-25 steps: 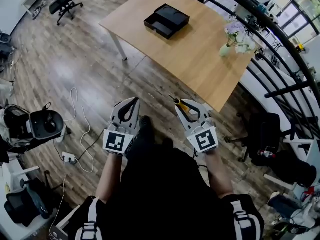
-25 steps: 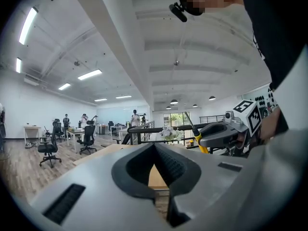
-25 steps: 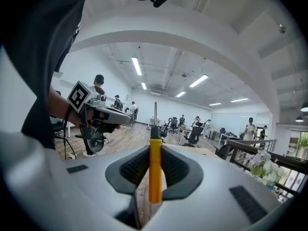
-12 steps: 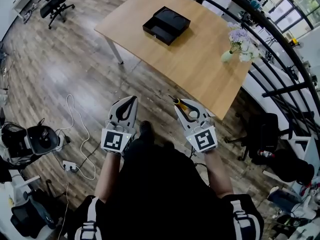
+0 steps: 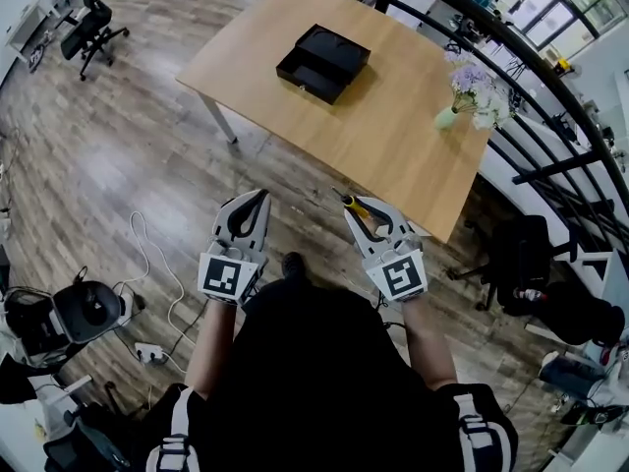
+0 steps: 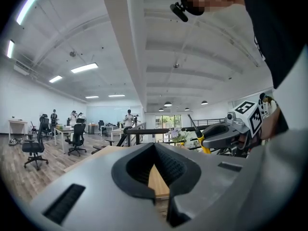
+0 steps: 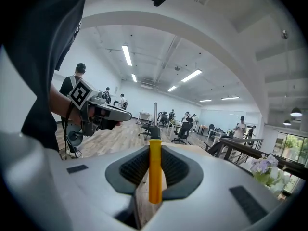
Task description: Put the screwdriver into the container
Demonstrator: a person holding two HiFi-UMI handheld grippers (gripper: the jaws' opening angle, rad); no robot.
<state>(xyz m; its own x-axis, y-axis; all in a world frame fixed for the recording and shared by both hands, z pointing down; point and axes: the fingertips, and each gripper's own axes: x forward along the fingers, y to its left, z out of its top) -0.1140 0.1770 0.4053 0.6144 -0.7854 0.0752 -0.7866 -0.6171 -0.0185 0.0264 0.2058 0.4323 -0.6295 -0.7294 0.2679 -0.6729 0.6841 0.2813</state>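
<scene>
Short of the table [image 5: 393, 116], the right claw [image 5: 356, 214] points forward clenching the screwdriver [image 7: 154, 172] (left claw [image 5: 261, 199] alongside, closed, empty).

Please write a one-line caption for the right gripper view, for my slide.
Right gripper shut on a yellow-handled screwdriver, its metal shaft pointing ahead into an open office.

Two in hand: the left hand-held gripper [image 5: 262, 198] and the right hand-held gripper [image 5: 351, 207]. One screwdriver [image 5: 355, 206]. One bench [image 5: 393, 141] carries one black container [image 5: 323, 62] near its far left edge and one vase of flowers [image 5: 462, 94] at its right edge. One office chair [image 5: 93, 20] stands on the floor [image 5: 128, 155]; there are possibly more, cropped at the top.
</scene>
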